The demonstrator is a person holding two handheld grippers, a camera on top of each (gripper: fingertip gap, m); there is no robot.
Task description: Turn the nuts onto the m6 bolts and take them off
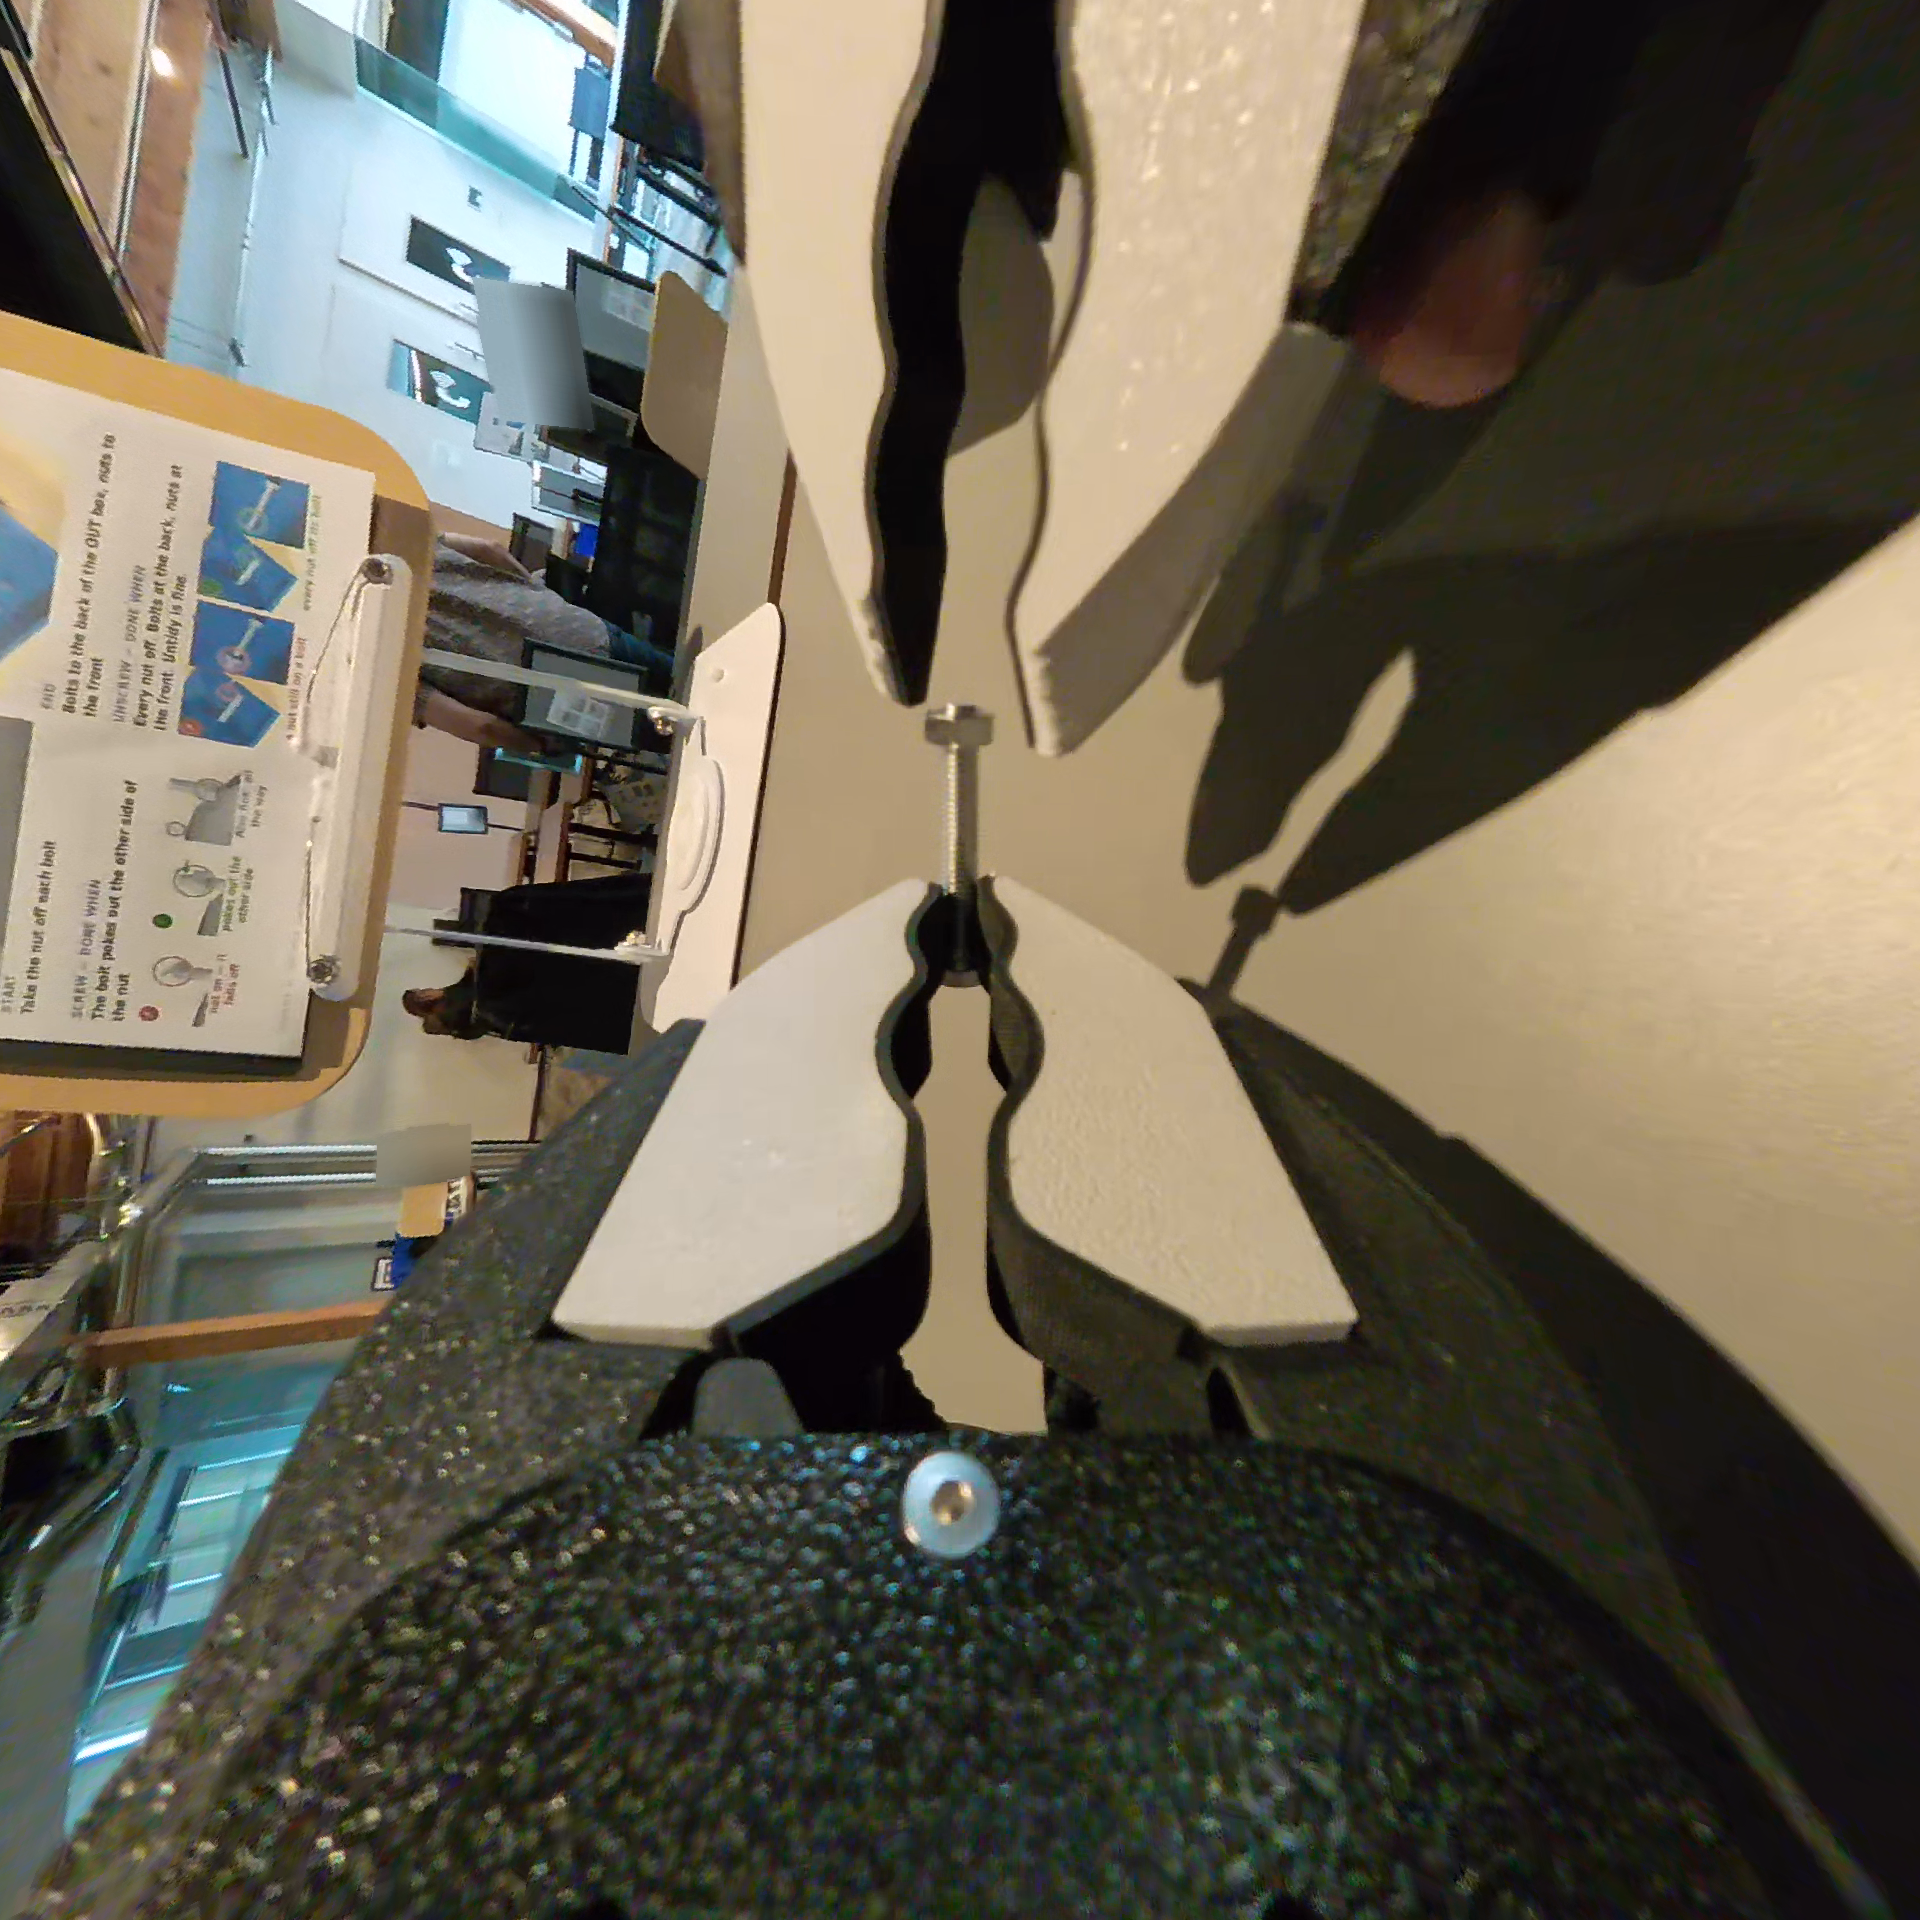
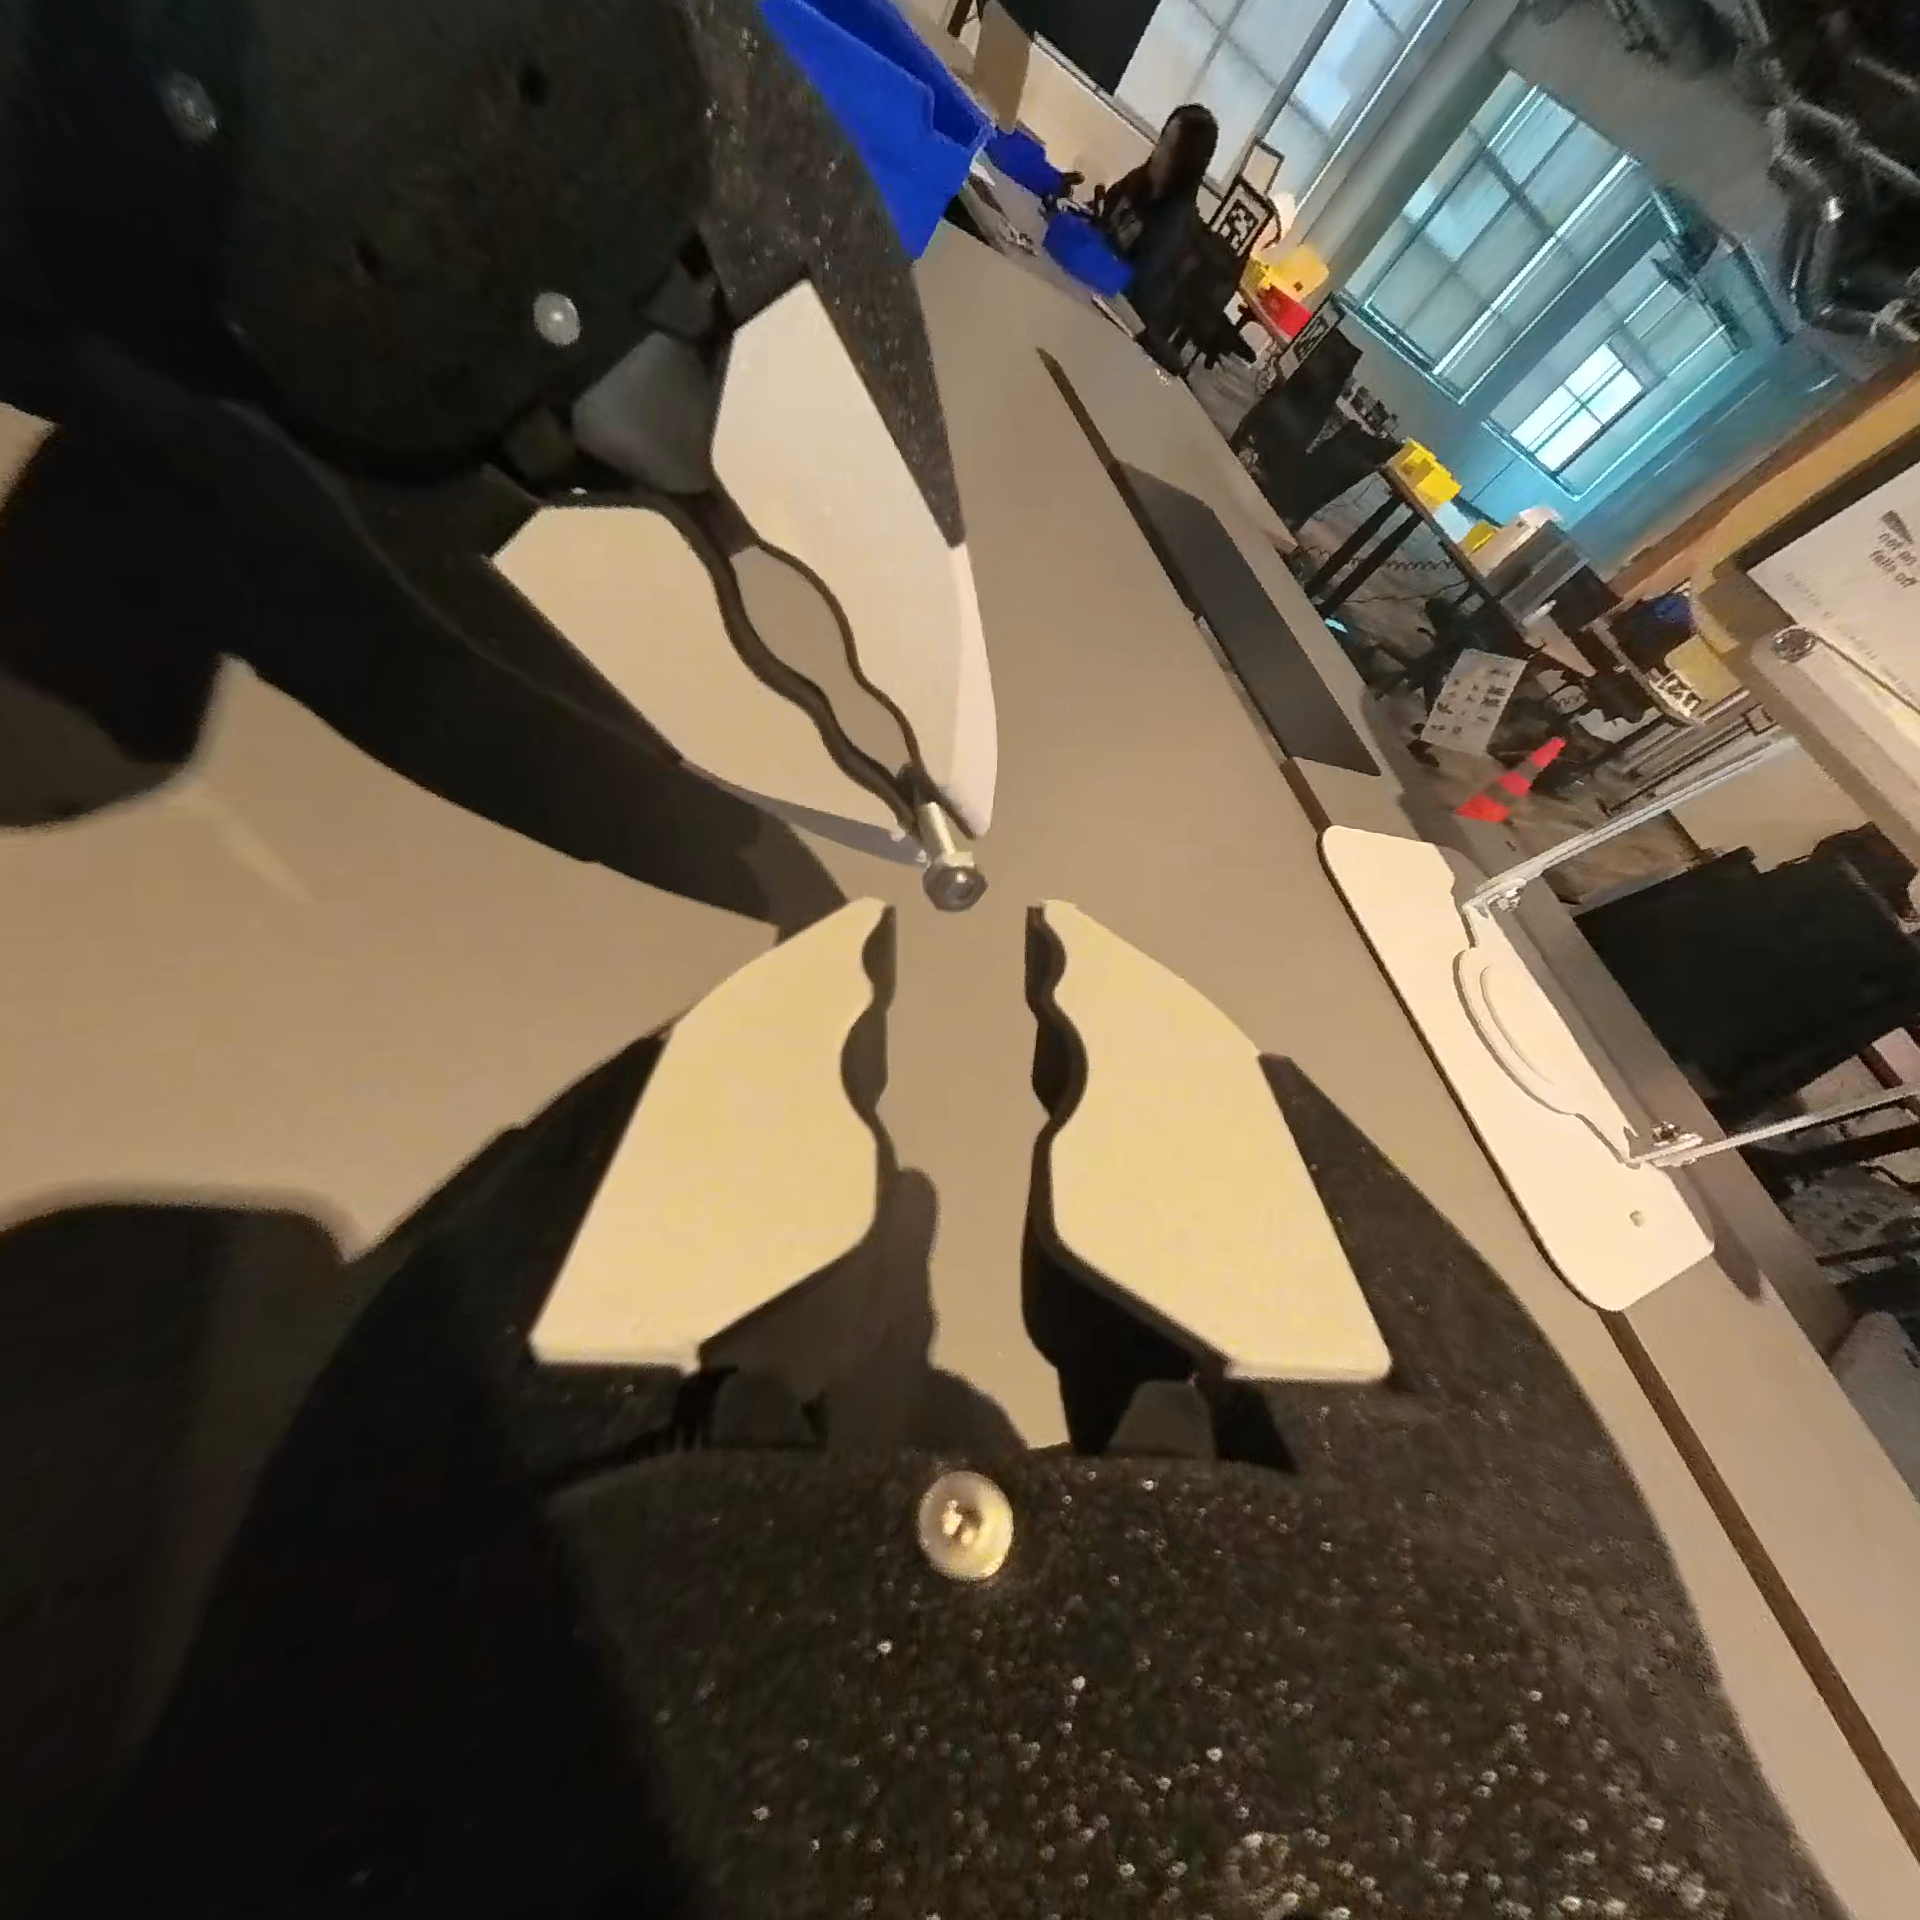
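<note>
My left tongs [image 1: 956, 894] are clamped on the bolt [image 1: 958, 800] by its threaded end, head pointing outward above the desk [image 1: 1558, 935]. My right tongs [image 2: 961, 914] are parted, holding nothing, their tips just off the bolt head. Whether a nut sits on the bolt, I can't tell.

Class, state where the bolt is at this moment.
The bolt sits mid-frame in the left wrist view, its threaded end clamped in the left hand-held gripper, its head just short of the open right hand-held gripper.
</note>
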